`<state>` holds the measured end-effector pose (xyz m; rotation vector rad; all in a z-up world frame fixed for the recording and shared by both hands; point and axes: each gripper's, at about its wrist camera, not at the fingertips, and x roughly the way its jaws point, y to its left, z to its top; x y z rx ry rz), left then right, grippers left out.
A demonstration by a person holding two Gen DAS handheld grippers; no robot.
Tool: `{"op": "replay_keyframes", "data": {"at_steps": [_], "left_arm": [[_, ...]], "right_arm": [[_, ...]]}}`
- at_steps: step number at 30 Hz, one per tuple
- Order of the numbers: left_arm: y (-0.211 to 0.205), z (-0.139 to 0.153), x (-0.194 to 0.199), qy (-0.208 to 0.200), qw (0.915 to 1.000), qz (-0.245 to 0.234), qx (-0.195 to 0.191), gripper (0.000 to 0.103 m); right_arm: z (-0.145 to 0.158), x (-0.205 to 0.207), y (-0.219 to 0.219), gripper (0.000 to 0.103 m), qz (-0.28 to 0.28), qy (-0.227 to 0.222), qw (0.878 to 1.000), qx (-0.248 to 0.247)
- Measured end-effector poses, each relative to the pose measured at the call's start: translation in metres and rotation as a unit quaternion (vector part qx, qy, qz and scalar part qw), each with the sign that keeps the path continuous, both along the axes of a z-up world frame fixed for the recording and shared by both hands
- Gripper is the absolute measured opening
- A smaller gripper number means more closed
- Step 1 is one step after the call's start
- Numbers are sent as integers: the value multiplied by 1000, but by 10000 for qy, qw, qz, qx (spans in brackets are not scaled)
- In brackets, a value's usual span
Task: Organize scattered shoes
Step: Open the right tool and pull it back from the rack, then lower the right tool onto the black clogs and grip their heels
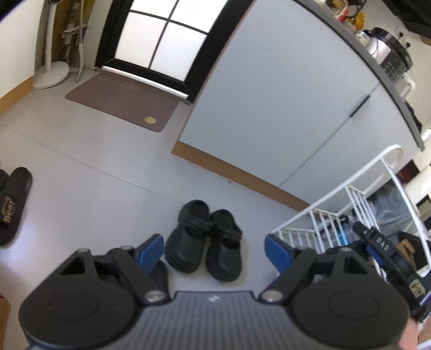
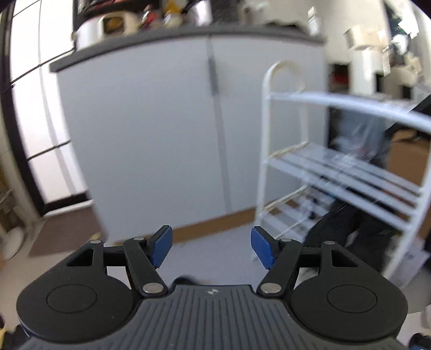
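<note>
Both hand-held grippers, left (image 1: pixel 214 250) and right (image 2: pixel 211 249), are spread and empty, with the black clogs (image 1: pixel 204 239) paired on the floor below the left one, so a hasty grab might snag one strap and knock the pair askew beside the rack (image 2: pixel 339 167).

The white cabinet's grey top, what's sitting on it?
On the white cabinet, a dark pot-like appliance and yellow items show along the edge. The right wrist view blurs the same clutter, and anything further back is hidden by the countertop rim.
</note>
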<state>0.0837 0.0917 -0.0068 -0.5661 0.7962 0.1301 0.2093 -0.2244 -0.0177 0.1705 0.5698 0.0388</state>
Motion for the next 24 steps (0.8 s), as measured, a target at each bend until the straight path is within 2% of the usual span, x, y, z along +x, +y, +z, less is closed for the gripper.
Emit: {"op": "replay_keyframes", "data": {"at_steps": [3, 4, 6, 12, 15, 20, 22, 24], "left_arm": [[3, -8, 8, 118, 9999, 41, -4, 84], [3, -10, 10, 137, 9999, 39, 29, 84], [-1, -11, 15, 166, 9995, -52, 260, 84], [-9, -22, 33, 325, 9977, -258, 534, 84], [-14, -36, 47, 431, 9964, -377, 628, 84], [-10, -59, 60, 757, 9926, -324, 892, 84], [-9, -61, 60, 779, 9912, -277, 1035, 84], [-6, -60, 57, 725, 9919, -283, 1005, 84]], "right_arm": [[-19, 3, 11, 69, 203, 32, 9997, -132], [-33, 0, 19, 69, 307, 13, 9990, -318], [-54, -2, 30, 69, 491, 76, 9974, -526], [-100, 5, 39, 69, 849, 360, 9949, -414], [-120, 7, 39, 69, 851, 466, 9946, -373], [-157, 6, 48, 69, 910, 683, 9925, -457], [-178, 8, 53, 69, 976, 788, 9904, -585], [-194, 8, 56, 69, 968, 861, 9894, -662]]}}
